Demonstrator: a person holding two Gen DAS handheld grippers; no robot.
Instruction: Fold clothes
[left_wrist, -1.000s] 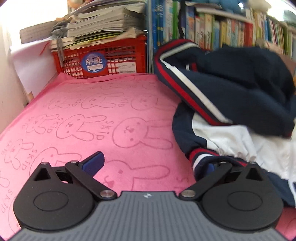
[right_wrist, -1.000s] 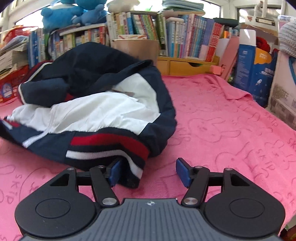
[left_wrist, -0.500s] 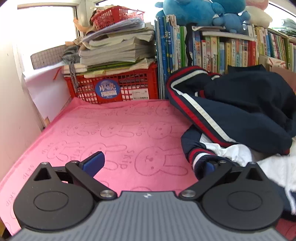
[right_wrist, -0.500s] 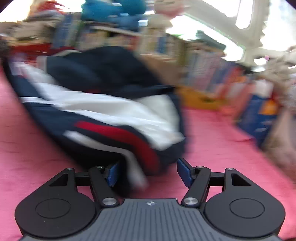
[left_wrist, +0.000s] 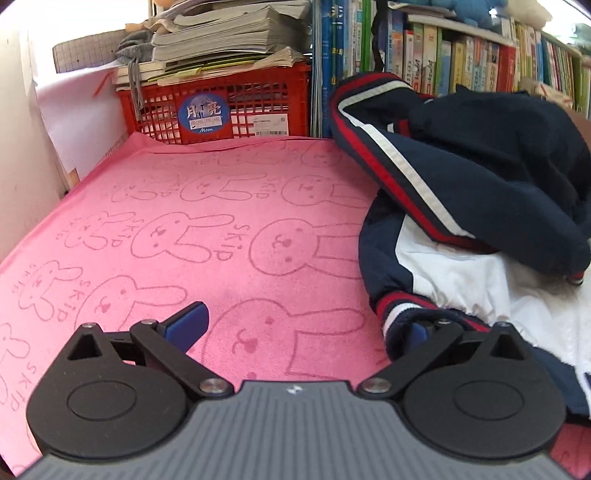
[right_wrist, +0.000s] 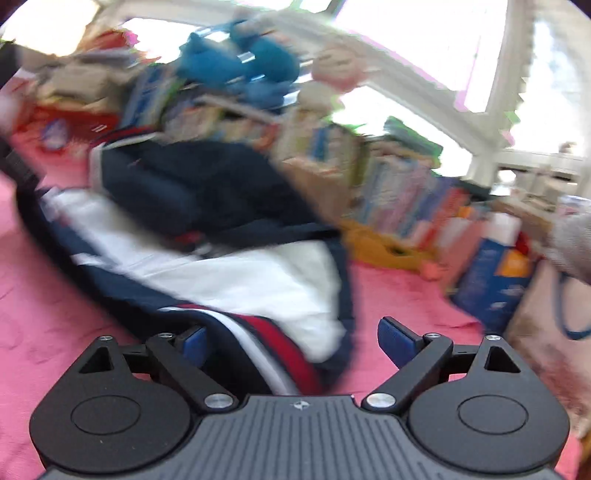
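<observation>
Claws, two, both spread wide: left claw (left_wrist: 303, 326) and right claw (right_wrist: 293, 341) straddle edges of one jacket (left_wrist: 480, 192) on one pink towel (left_wrist: 221, 229).

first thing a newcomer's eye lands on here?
The crumpled navy, white and red jacket, heaped on the right of the pink bunny-print towel. Next, the red crate under stacked papers at the back. Both tools, left tool and right tool, sit open at its striped hem.

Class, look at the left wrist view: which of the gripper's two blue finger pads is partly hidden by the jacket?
The right-hand pad, tucked behind the jacket's striped cuff.
</observation>
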